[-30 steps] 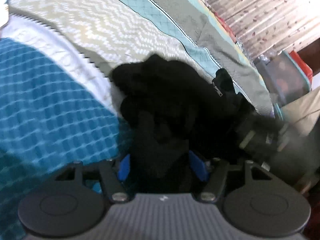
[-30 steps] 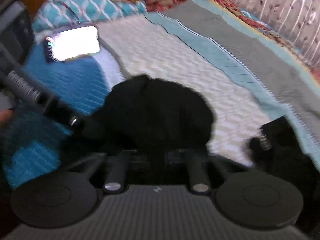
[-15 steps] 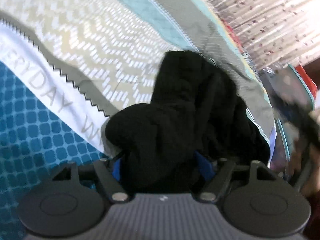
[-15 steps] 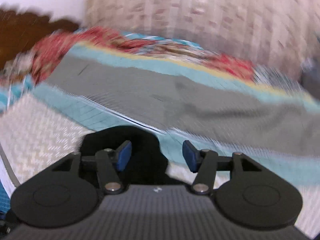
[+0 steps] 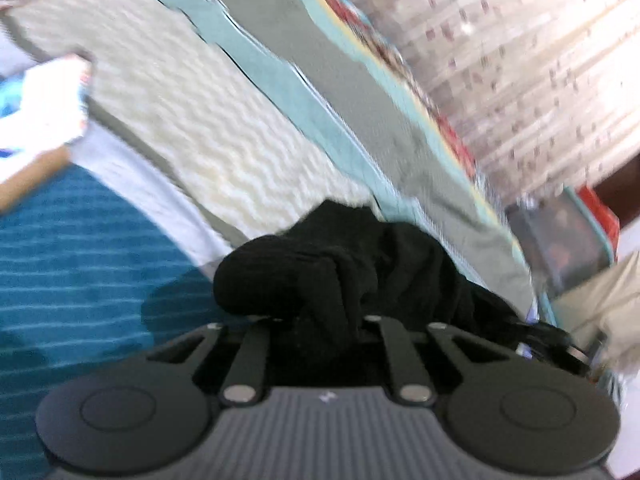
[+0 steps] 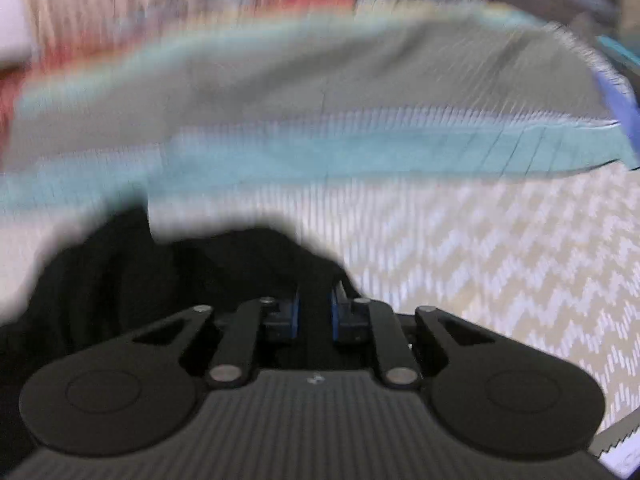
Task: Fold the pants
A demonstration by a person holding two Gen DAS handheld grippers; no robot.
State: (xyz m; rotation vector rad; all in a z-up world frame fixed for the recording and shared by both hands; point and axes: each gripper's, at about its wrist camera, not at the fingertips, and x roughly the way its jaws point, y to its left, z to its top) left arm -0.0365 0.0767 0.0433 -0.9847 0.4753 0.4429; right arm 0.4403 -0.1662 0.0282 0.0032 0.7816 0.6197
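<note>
Left wrist view: the left gripper (image 5: 326,320) points down toward the bed (image 5: 224,152), its jaws having just closed on a bunch of the black pants (image 5: 340,264), which heap up at lower centre of the frame over the quilt's blue, white and cream bands. A clear lidded box (image 5: 560,248) stands at right past the bed's edge; its contents are too blurred to tell. No writing can be read here.

Right wrist view: heavily blurred. The right gripper (image 6: 314,316) also tilts down, its blue pads (image 6: 295,314) having just drawn close together with dark pants (image 6: 160,280) cloth pinched between them. The pants spread toward lower left over the cream zigzag quilt.
</note>
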